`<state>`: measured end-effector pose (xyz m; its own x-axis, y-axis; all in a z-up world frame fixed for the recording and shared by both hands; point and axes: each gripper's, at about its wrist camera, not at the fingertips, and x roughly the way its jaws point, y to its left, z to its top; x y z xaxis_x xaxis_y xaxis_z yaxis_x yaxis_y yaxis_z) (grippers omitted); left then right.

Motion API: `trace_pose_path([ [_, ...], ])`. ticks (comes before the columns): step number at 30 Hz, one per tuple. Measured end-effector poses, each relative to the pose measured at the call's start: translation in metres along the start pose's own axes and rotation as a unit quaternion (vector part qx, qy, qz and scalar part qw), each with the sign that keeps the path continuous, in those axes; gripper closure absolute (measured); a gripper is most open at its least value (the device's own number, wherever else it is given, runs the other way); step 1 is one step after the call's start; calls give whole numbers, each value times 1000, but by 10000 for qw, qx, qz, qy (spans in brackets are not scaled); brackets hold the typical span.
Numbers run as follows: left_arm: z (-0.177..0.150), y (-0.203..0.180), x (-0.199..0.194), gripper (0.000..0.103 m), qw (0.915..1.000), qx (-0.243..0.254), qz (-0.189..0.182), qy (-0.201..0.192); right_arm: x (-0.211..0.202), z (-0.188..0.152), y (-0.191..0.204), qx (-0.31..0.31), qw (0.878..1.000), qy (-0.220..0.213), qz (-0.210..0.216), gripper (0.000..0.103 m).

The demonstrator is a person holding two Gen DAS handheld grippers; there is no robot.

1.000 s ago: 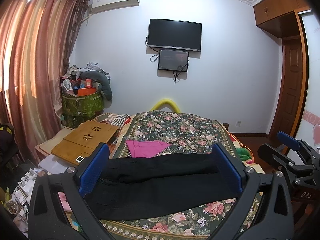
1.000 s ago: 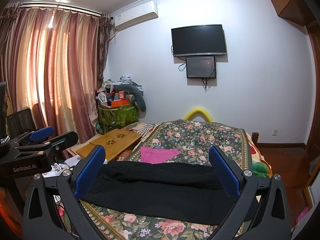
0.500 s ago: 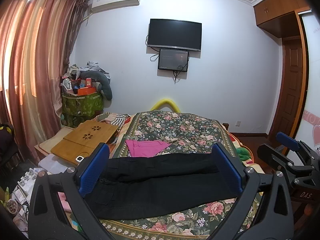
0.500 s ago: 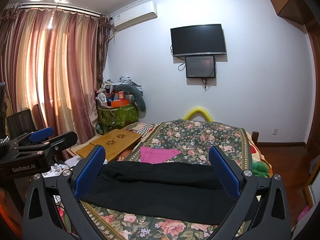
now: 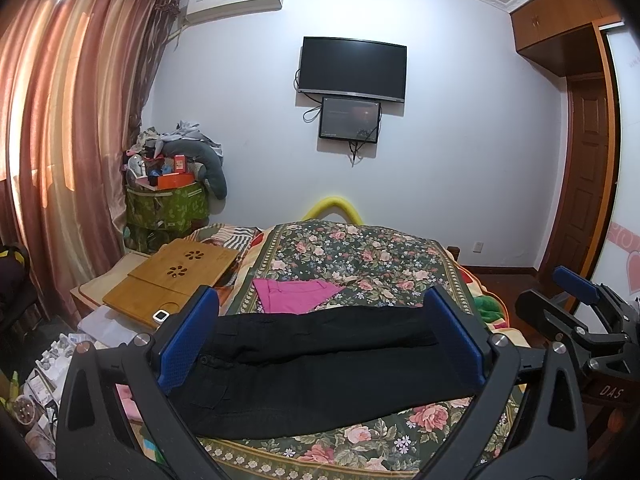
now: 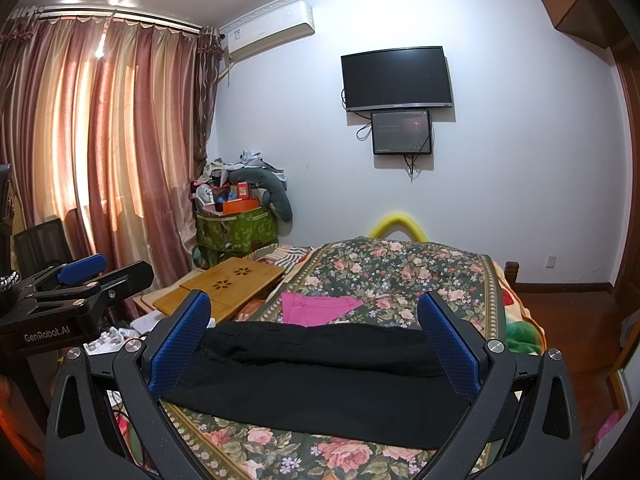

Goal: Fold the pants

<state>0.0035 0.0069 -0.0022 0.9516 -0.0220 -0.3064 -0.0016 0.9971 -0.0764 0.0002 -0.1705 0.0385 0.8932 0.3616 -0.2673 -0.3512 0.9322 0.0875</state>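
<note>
Pants [image 5: 320,364] lie flat across the bed's [image 5: 360,256] near end, just before the pink garment [image 5: 296,294]. Left gripper [image 5: 320,344] and right gripper [image 6: 316,344] hover wide, empty; best to pinch opposite ends together.

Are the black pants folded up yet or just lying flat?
Lying stretched out. The black pants run long across the flowery bed cover, not made into a short stack.
</note>
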Motion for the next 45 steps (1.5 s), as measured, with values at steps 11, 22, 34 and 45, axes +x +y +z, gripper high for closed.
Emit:
trace_pose_path([
  [11,-2,5,4,0,9999,-34,77,60,6,-3,-1,17,10000,68,-4,0],
  [22,0,13,26,0,9996,-57,149,212,33,-6,-4,23,9995,302,14,0],
  [34,3,46,123,0,9969,85,541,561,90,-16,-24,69,9974,710,-91,0],
  [45,-19,112,260,0,9822,185,961,1605,181,-32,-63,113,9904,1351,-270,0],
])
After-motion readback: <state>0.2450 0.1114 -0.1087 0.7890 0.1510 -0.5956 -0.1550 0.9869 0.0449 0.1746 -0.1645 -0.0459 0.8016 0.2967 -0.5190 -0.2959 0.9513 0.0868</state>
